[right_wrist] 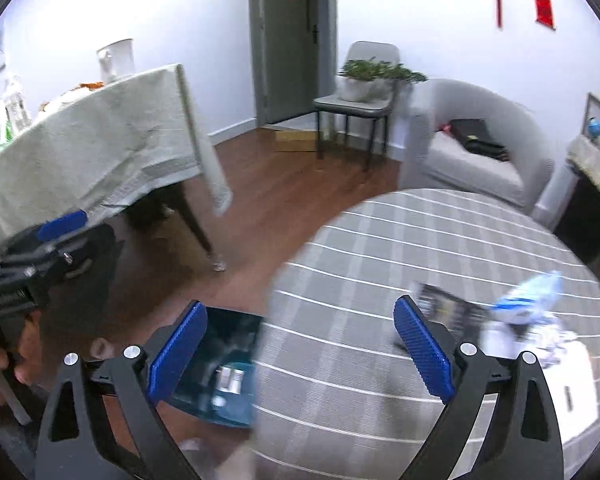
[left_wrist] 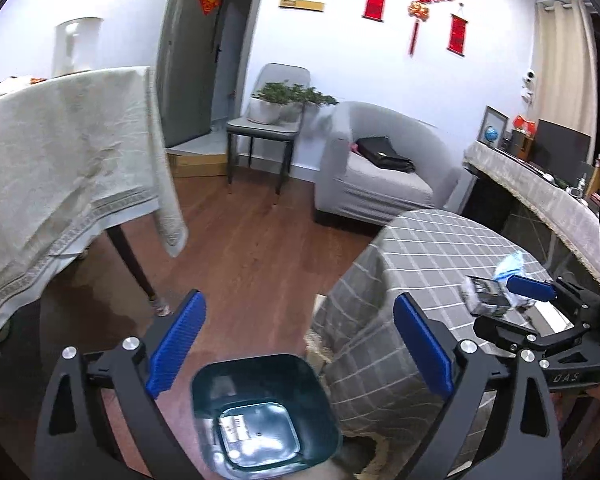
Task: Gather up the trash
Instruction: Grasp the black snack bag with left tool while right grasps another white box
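Both grippers' fingers (left_wrist: 176,344) spread, empty; bin (left_wrist: 260,412) on floor with one wrapper inside, more trash (right_wrist: 520,312) on table (right_wrist: 360,280); risked knocking wrappers off edge reaching.

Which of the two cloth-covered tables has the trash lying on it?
The round checked table, beside the green bin; the beige-clothed table stands farther off.

Motion blur smears the wrappers (right_wrist: 520,312), perhaps packets, beyond reading.

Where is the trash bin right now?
The dark green bin stands on the wooden floor, beside the checked-cloth round table, below the open left gripper.
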`<state>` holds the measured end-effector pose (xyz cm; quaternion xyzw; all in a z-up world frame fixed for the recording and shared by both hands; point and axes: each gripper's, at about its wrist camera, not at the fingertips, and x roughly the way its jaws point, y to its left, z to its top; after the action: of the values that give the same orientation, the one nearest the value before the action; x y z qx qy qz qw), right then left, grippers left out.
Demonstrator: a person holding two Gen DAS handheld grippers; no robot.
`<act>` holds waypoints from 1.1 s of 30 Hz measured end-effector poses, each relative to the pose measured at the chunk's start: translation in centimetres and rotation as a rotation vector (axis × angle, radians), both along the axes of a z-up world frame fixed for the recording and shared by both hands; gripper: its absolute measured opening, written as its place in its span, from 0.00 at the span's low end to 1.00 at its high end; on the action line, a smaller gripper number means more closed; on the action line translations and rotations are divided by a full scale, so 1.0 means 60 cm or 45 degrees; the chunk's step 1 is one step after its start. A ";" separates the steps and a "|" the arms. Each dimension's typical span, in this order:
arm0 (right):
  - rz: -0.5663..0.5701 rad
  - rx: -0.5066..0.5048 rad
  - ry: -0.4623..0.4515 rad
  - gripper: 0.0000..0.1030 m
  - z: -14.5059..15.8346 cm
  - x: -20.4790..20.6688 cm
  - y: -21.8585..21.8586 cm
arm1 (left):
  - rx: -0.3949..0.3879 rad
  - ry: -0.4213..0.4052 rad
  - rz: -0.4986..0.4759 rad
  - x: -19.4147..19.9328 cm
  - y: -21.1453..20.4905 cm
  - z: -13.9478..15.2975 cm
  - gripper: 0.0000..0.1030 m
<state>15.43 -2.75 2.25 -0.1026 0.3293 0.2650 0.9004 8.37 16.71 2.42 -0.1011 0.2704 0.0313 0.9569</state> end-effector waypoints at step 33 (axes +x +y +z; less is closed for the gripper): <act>-0.210 -0.220 -0.063 0.93 -0.027 -0.008 -0.292 | 0.091 0.131 -0.389 0.148 -0.335 -0.086 0.94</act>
<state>14.97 -20.29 0.60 -0.1589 0.3360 0.1581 0.9148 17.23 -3.37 -2.71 -0.0229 0.3300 -0.0998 0.9384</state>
